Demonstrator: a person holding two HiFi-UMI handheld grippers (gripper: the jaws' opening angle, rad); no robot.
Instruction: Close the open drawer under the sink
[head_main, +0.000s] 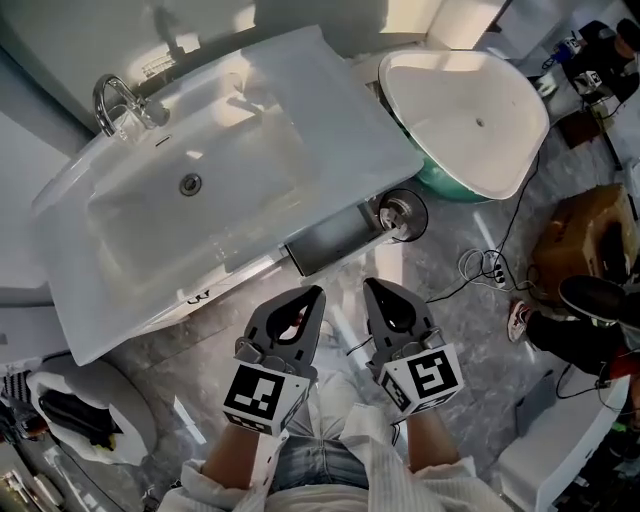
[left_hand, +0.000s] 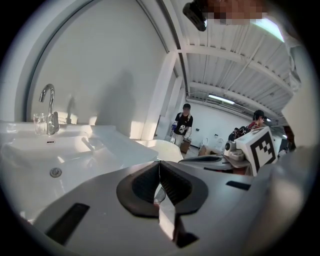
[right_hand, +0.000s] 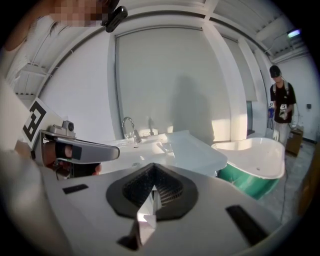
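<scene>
The white sink (head_main: 200, 190) with a chrome tap (head_main: 112, 100) fills the upper left of the head view. Under its near edge a grey drawer (head_main: 335, 240) sticks out open towards me. My left gripper (head_main: 316, 293) and right gripper (head_main: 370, 286) hang side by side just short of the drawer front, not touching it. Both are shut with nothing between the jaws. The left gripper view has its closed jaws (left_hand: 159, 167) level with the sink top (left_hand: 75, 150). In the right gripper view the closed jaws (right_hand: 152, 170) face the sink (right_hand: 165, 145) and tap (right_hand: 129, 127).
A white tub with a green outside (head_main: 470, 115) stands right of the sink. A round black-rimmed object (head_main: 400, 213) sits by the drawer's right end. Cables (head_main: 482, 266), a cardboard box (head_main: 585, 235) and a person's shoes (head_main: 590, 300) lie at the right. A white bin (head_main: 90, 410) sits lower left.
</scene>
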